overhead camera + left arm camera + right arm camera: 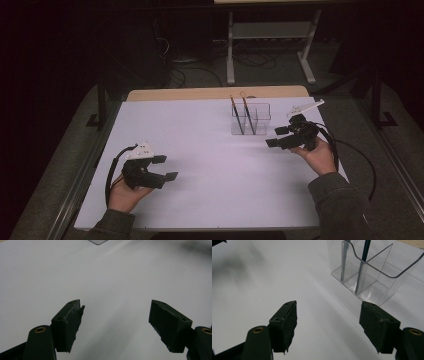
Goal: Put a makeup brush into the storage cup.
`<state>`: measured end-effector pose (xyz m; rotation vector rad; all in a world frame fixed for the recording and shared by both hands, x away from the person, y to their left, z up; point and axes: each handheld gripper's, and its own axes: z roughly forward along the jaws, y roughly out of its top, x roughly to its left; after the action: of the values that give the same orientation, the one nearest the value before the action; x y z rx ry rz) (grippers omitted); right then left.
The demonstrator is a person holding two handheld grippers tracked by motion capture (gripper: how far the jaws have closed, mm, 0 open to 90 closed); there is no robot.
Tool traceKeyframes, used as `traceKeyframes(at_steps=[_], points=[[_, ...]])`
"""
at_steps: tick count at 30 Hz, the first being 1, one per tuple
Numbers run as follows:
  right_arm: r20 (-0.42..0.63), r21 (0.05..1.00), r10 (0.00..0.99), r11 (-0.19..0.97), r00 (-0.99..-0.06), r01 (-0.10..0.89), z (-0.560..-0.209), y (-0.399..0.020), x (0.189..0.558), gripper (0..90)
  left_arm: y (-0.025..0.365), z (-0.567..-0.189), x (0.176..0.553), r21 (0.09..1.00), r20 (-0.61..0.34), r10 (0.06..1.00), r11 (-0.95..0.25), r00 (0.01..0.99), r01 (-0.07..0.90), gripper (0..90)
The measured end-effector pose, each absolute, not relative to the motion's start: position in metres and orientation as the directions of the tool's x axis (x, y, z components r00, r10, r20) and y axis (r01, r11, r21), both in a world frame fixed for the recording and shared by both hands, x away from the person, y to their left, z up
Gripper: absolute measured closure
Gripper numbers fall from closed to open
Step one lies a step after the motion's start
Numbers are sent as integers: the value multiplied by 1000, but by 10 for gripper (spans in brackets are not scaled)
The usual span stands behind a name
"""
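White table surface [210, 165] carries a clear plastic organizer [251, 119] near its far edge, with what look like two pencils [240, 112] standing inside. Just right of it, the right gripper [280, 137] is spread wide, empty. The left gripper [167, 167], well apart, also gapes empty.

pencils [365, 250]: tops cut off by frame edge | holder [98, 241]: cropped, perhaps its corner
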<state>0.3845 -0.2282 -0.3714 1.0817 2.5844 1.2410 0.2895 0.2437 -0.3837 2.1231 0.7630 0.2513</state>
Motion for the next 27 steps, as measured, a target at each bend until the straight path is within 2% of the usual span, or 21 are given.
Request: traceKeyframes(at_steps=[27], points=[[206,726,640,407,-740,555,-384,-236,360,238,249,-386,290,776,-83,613,-455,785,437,230]])
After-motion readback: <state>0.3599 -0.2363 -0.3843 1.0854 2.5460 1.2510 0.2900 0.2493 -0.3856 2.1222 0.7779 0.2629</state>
